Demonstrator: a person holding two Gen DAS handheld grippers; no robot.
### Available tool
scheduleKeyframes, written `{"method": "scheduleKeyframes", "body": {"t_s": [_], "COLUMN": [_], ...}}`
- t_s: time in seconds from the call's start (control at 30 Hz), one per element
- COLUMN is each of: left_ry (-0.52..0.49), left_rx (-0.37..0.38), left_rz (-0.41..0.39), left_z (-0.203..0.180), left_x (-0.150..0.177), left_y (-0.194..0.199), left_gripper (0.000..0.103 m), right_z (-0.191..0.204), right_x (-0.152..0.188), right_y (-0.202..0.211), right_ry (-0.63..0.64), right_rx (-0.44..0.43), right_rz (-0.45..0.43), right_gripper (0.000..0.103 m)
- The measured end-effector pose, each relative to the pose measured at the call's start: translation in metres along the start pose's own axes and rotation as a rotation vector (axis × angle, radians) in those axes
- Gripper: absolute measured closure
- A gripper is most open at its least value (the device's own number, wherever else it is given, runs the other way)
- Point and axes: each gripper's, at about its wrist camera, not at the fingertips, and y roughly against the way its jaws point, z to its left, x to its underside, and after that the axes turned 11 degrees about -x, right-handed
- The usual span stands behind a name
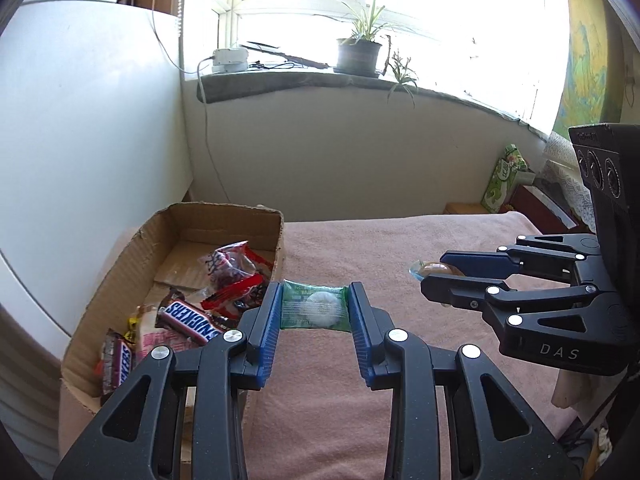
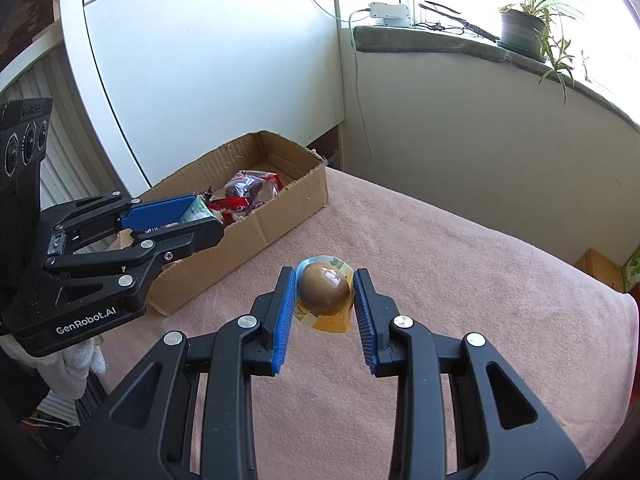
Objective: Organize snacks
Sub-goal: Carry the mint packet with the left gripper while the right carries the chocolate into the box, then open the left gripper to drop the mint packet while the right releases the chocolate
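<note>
Both tongs are grasping snacks above the pink-covered bench: the left gripper (image 1: 314,306) has its blue pads pressed on the short ends of a green sachet (image 1: 313,309) with a pale round piece inside, and the right gripper (image 2: 325,294) pinches a brown egg-shaped snack (image 2: 324,288) in a clear wrapper with a yellow label. From the left wrist view, the sachet hangs over the near right wall of the cardboard box (image 1: 280,236), which sits at the bench's left edge against a white cabinet (image 1: 88,120). Inside it lie Snickers bars (image 1: 190,320) and red-and-clear packets (image 1: 234,276), crowded toward the near end; the far end shows bare cardboard floor. To the right of the box the pink cover (image 2: 460,280) lies open all the way to its far and right edges. A green carton (image 1: 502,178) stands beyond the far right corner. The print on the sachet is too blurred to read, the left gripper hides part of the box's contents in the right wrist view, and the window (image 1: 360,0) is washed out above a sill with a potted plant (image 1: 358,50)
</note>
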Motion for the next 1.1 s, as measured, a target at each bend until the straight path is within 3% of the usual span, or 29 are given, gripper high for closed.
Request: {"method": "scheduleKeyframes", "body": {"t_s": [0.63, 1.1], "left_ry": [0.134, 0.184], "left_rx": [-0.104, -0.142], "left_rz": [0.011, -0.005], "left_z": [0.099, 0.122], "left_x": [0.023, 0.027], "left_y": [0.001, 0.008], "left_gripper": [0.071, 0.062], "right_z": [0.08, 0.093], "right_x": [-0.058, -0.069], "right_y": [-0.09, -0.099], "right_ry": [0.073, 0.058], "right_rx": [-0.105, -0.147], "right_rz": [0.052, 0.041], "right_gripper": [0.072, 0.056]}}
